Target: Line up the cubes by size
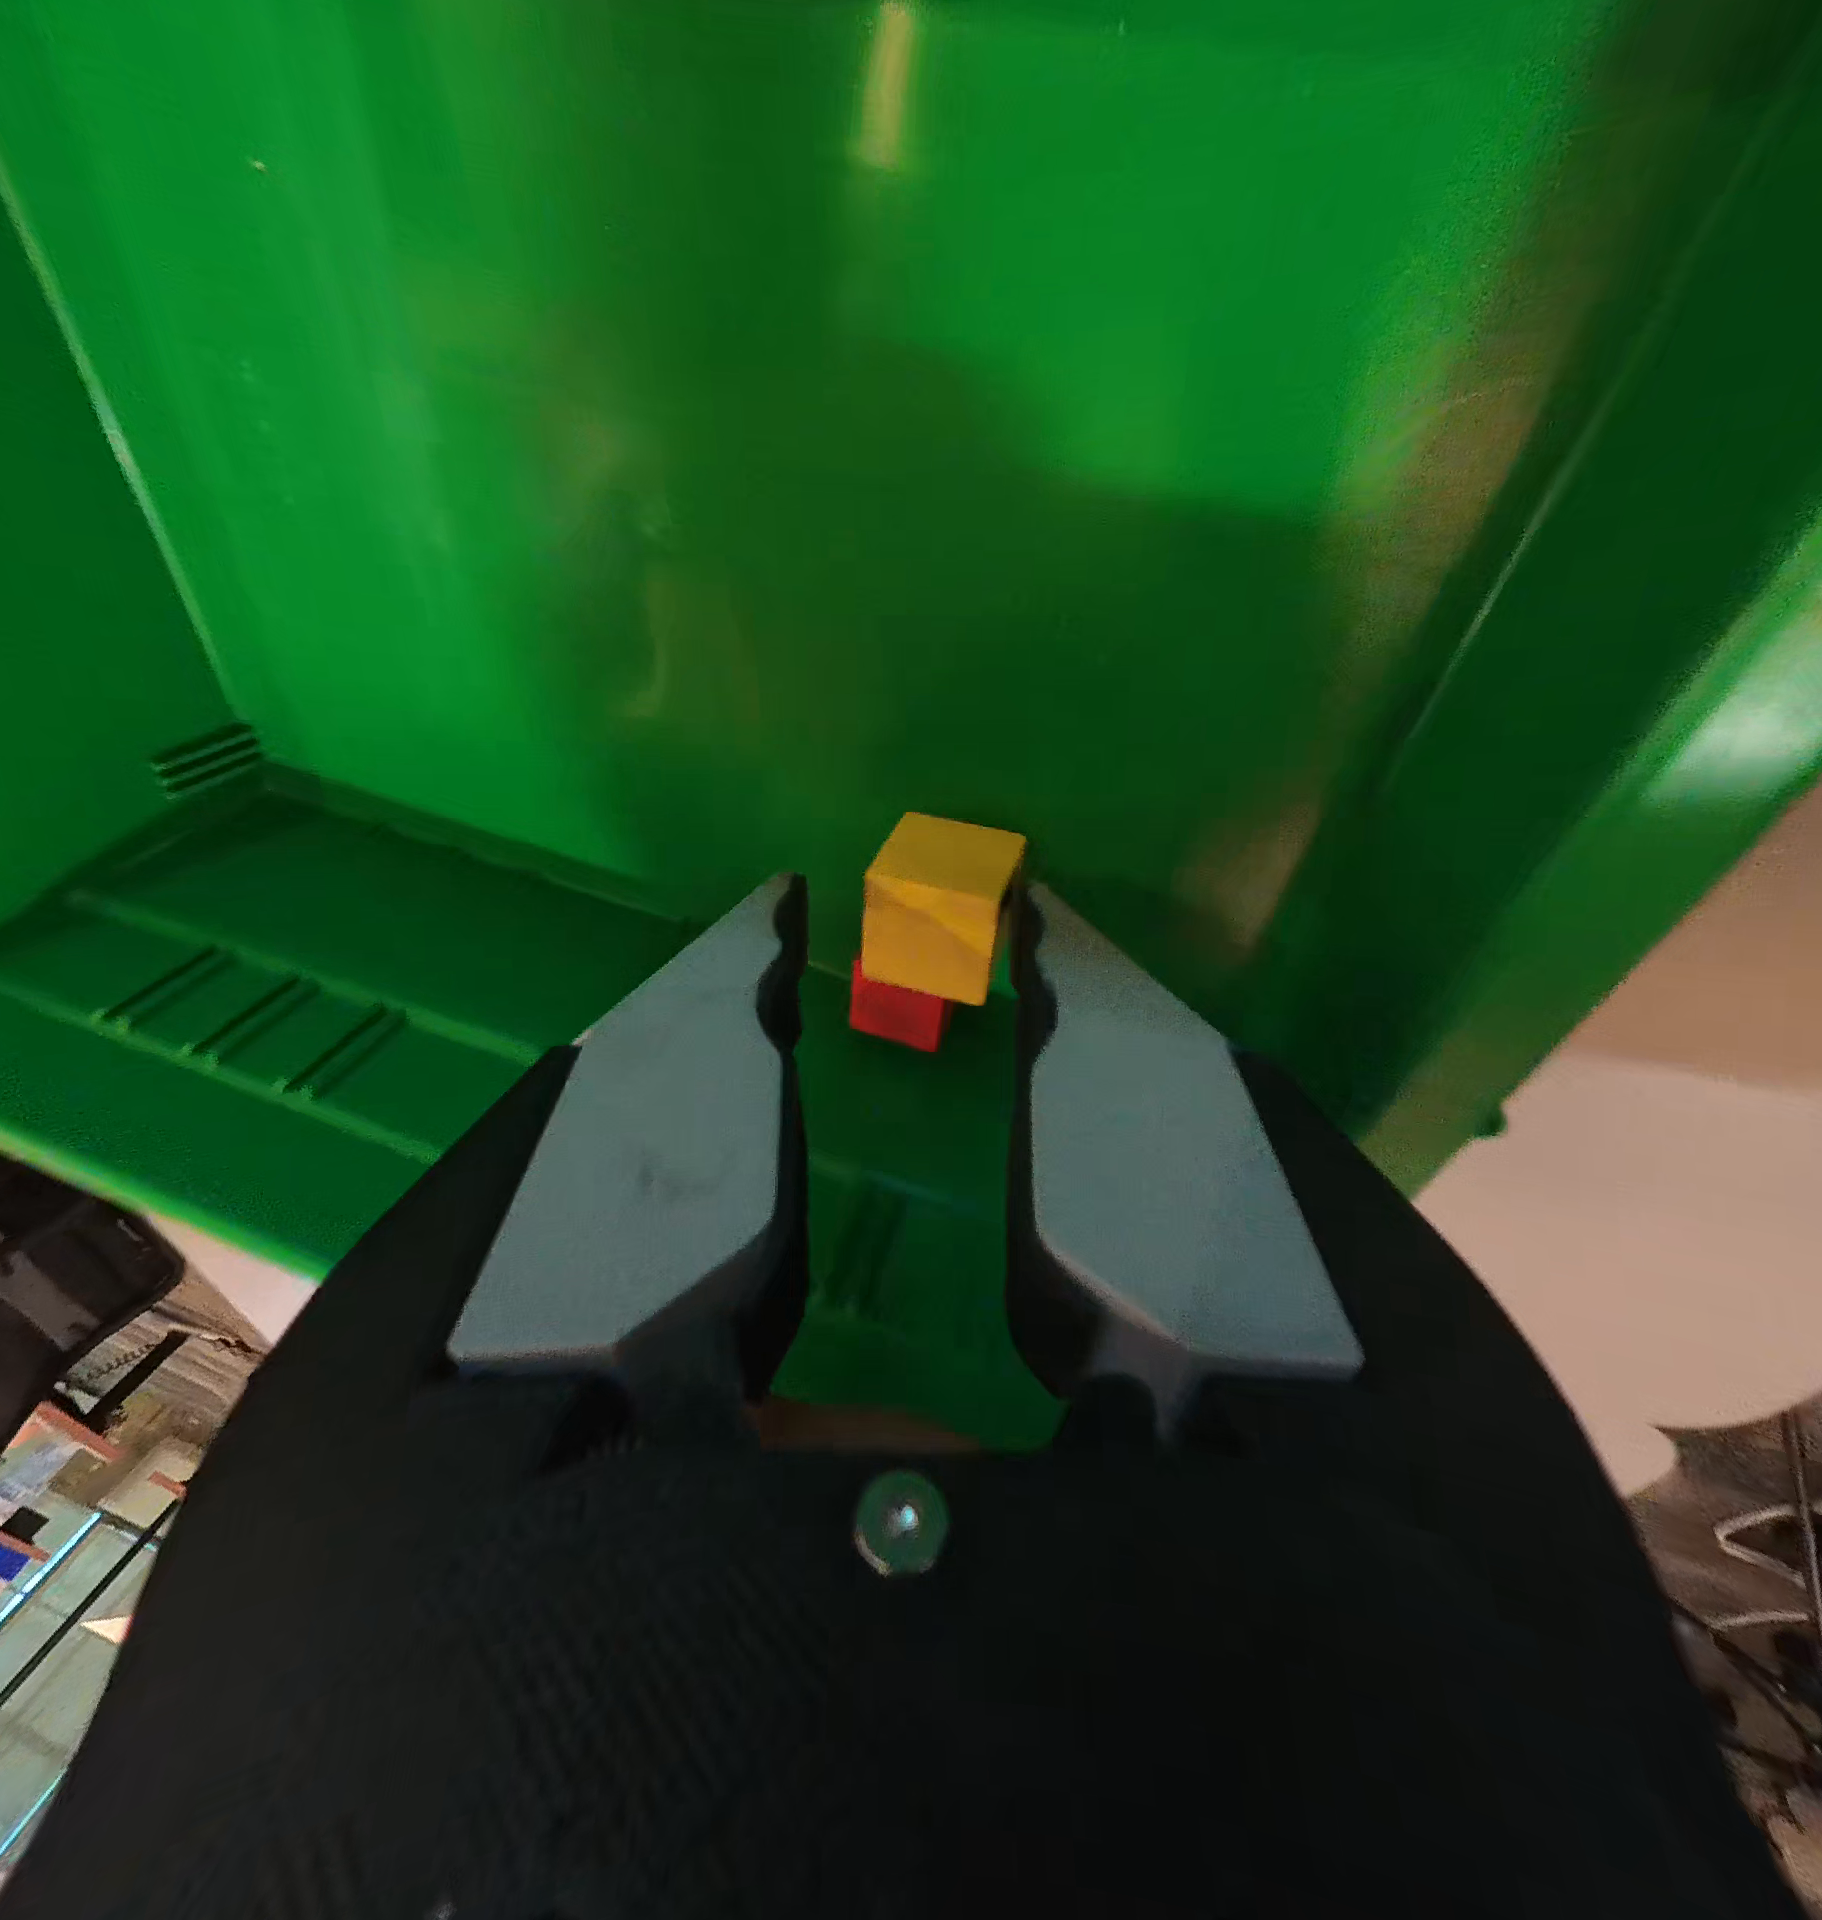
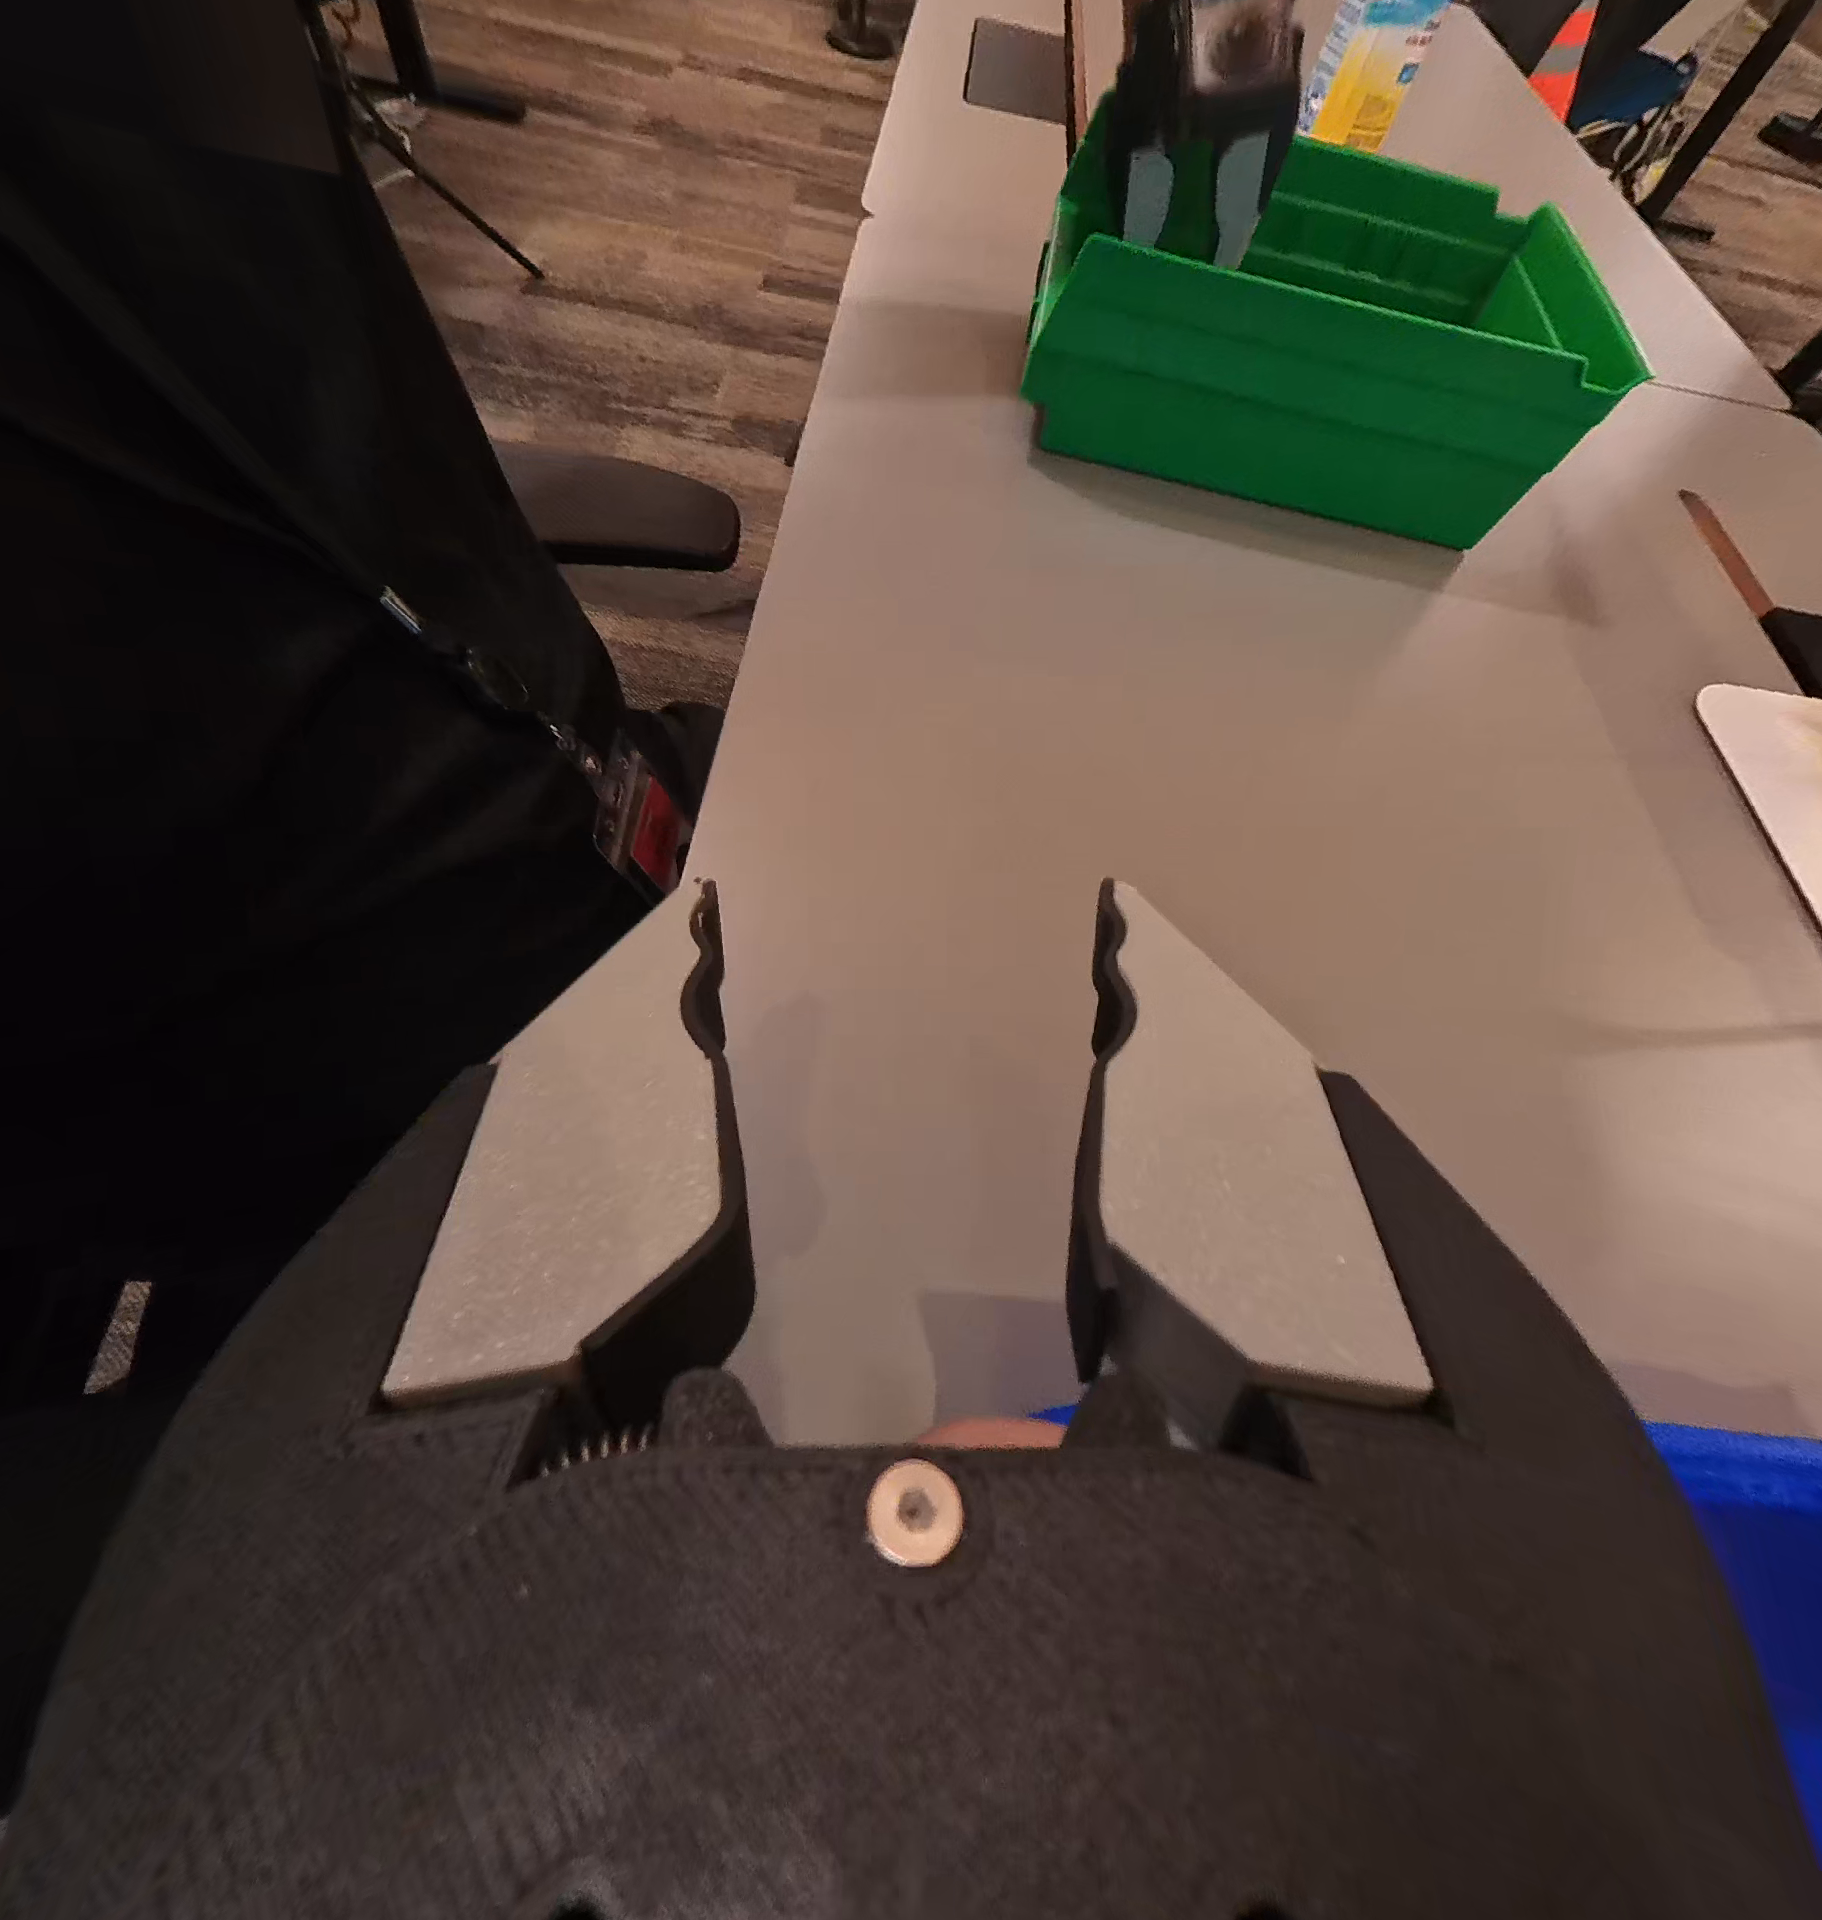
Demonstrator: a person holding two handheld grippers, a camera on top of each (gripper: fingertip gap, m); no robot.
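Sitting low in the middle of the left wrist view, the yellow cube (image 1: 940, 906) is showing a corner edge toward the camera, turned a bit off square; being a cube, it's not really offering a long axis to call. It's plain matte yellow, looking bigger than the red cube (image 1: 899, 1010) peeking out right under it at its lower left; the two are touching or overlapping in the frame, can't tell if one is stacked on the other. Both are lying inside the green bin (image 1: 367, 520), close to its far wall.

The left gripper (image 1: 912, 899) is reaching into the bin with its fingers spread, tips flanking the yellow cube and not clamping it. Over in the right wrist view, the right gripper (image 2: 907, 904) is hanging wide apart above the grey table (image 2: 1146, 727), gripping nothing; the bin is sitting at the upper right of that frame.
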